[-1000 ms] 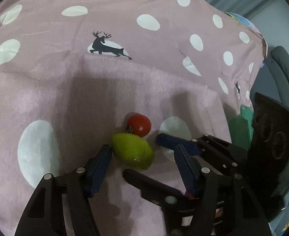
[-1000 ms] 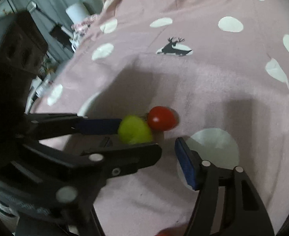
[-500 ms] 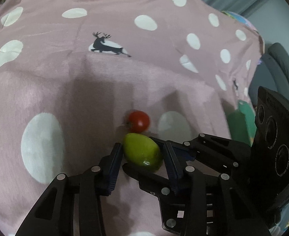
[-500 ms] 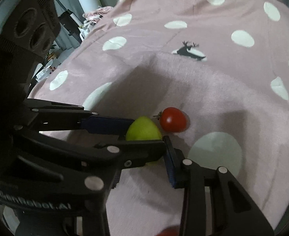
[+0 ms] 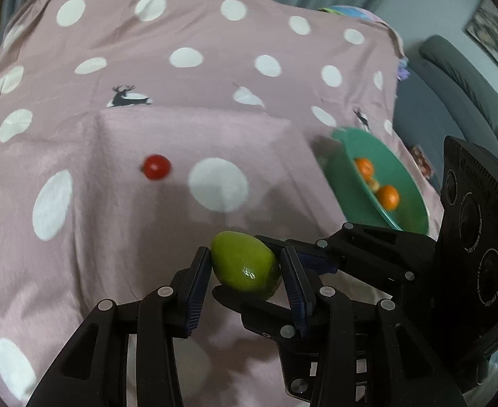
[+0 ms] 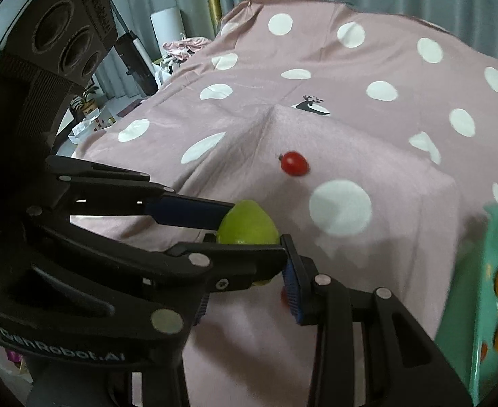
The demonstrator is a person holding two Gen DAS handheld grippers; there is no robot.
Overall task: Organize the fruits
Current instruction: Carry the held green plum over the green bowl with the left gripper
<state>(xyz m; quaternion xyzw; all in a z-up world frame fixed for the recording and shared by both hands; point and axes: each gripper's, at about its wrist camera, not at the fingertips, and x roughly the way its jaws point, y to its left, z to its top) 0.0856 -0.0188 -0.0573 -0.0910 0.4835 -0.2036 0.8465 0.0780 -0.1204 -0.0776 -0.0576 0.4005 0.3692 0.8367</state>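
My left gripper (image 5: 245,268) is shut on a green lime-like fruit (image 5: 245,264) and holds it above the cloth. It also shows in the right wrist view (image 6: 247,225), between the left gripper's blue pads. A small red tomato (image 5: 156,167) lies on the pink dotted cloth, also in the right wrist view (image 6: 294,163). A green bowl (image 5: 401,176) to the right holds several small oranges (image 5: 388,196); its edge shows in the right wrist view (image 6: 493,291). My right gripper (image 6: 245,288) sits just under the left one, open and empty, its left finger mostly hidden behind the left gripper.
The pink cloth with white dots (image 5: 215,183) covers a raised surface that falls away at its edges. A grey chair (image 5: 459,78) stands at the right. Room clutter (image 6: 89,118) lies beyond the cloth's left edge.
My left gripper closed on the green fruit and lifted it up and to the right, away from the tomato. The green bowl has come into view. The right gripper moved along underneath.
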